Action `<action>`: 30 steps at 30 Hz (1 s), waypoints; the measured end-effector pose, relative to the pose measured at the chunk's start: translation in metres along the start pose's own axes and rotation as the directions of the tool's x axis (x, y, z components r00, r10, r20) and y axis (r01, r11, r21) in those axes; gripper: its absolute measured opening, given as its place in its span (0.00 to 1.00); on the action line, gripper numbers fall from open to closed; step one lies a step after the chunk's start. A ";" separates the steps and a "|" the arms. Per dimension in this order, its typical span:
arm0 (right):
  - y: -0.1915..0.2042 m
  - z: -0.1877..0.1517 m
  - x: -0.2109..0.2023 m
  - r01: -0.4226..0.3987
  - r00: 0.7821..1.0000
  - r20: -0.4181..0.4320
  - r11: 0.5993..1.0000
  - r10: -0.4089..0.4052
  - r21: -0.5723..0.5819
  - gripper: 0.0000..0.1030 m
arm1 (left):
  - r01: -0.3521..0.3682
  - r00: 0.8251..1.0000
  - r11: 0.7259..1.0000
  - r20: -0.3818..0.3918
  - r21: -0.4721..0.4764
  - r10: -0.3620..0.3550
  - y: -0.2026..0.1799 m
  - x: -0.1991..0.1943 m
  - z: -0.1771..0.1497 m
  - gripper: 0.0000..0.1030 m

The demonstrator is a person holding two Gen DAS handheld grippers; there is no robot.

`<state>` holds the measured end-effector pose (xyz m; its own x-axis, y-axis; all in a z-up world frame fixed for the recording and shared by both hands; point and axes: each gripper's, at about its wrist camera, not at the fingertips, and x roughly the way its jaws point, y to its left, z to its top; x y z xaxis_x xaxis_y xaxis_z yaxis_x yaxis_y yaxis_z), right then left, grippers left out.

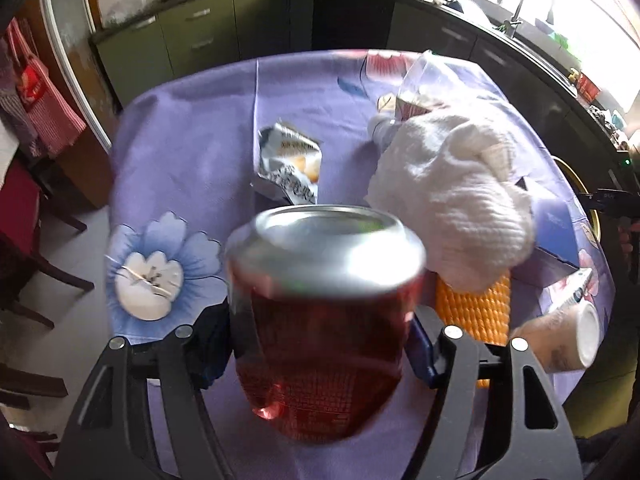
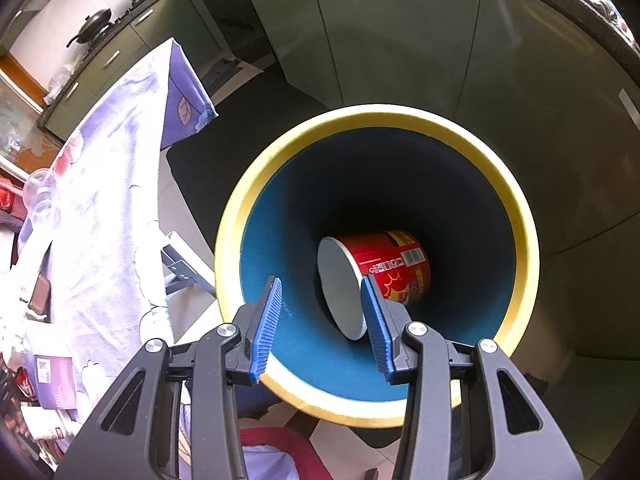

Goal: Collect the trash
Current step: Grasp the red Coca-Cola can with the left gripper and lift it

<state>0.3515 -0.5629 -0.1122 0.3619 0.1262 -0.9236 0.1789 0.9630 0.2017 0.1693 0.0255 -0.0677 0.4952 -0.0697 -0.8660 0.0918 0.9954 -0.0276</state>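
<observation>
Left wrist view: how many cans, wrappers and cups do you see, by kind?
Cans: 1, the red can
Wrappers: 1, the silver snack wrapper
Cups: 2, the clear plastic cup and the paper cup
Total: 4

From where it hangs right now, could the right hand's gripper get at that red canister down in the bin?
Probably yes. The right gripper hangs above the bin's open mouth, jaws apart and empty, and nothing lies over the red canister on its side at the bottom. It sits deep, though, so reaching far down may be awkward.
</observation>
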 end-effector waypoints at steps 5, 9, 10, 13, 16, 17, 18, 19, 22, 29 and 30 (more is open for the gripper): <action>0.002 -0.005 -0.003 -0.013 1.000 0.005 1.000 0.013 -0.006 0.40 | 0.000 0.999 0.999 0.053 0.037 -0.002 -0.007 -0.024 -0.003 0.62; 0.002 -0.008 -0.007 -0.026 1.000 0.013 1.000 0.026 -0.007 0.40 | -0.002 0.997 0.998 0.080 0.059 -0.003 -0.014 -0.033 -0.004 0.62; 0.002 -0.009 -0.009 -0.029 0.999 0.016 1.000 0.029 -0.007 0.40 | -0.003 0.996 0.998 0.087 0.062 -0.003 -0.016 -0.036 -0.005 0.62; 0.002 -0.011 -0.014 -0.031 0.999 0.028 0.999 0.032 -0.012 0.40 | -0.003 0.994 0.997 0.112 0.074 -0.006 -0.020 -0.046 -0.004 0.62; 0.000 -0.013 -0.021 -0.039 0.998 0.047 0.999 0.040 -0.015 0.40 | -0.008 0.989 0.996 0.146 0.094 -0.006 -0.025 -0.062 0.001 0.62; -0.001 -0.014 -0.024 -0.044 0.998 0.055 0.999 0.045 -0.014 0.40 | -0.008 0.988 0.995 0.155 0.101 -0.008 -0.027 -0.066 0.003 0.62; -0.003 -0.016 -0.028 -0.047 0.997 0.065 0.999 0.048 -0.013 0.40 | -0.007 0.986 0.993 0.168 0.115 -0.013 -0.031 -0.072 0.008 0.62; -0.004 -0.017 -0.031 -0.046 0.996 0.074 0.999 0.047 -0.014 0.40 | -0.004 0.983 0.991 0.181 0.131 -0.020 -0.036 -0.078 0.013 0.62; -0.010 -0.025 -0.043 -0.033 0.994 0.107 0.999 0.035 -0.021 0.40 | 0.031 0.976 0.982 0.205 0.188 -0.070 -0.057 -0.095 0.031 0.62; -0.041 -0.054 -0.080 0.024 0.983 0.183 0.999 -0.018 -0.030 0.40 | 0.194 0.949 0.904 0.160 0.382 -0.272 -0.154 -0.096 0.084 0.62; -0.045 -0.058 -0.086 0.032 0.981 0.194 0.999 -0.026 -0.028 0.40 | 0.218 0.945 0.883 0.138 0.415 -0.298 -0.172 -0.092 0.092 0.62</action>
<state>0.2591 -0.6031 -0.0612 0.5278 0.0525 -0.8477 0.1644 0.9729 0.1626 0.1878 -0.1456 0.0626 0.5598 -0.3715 -0.7407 0.5473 0.8369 -0.0061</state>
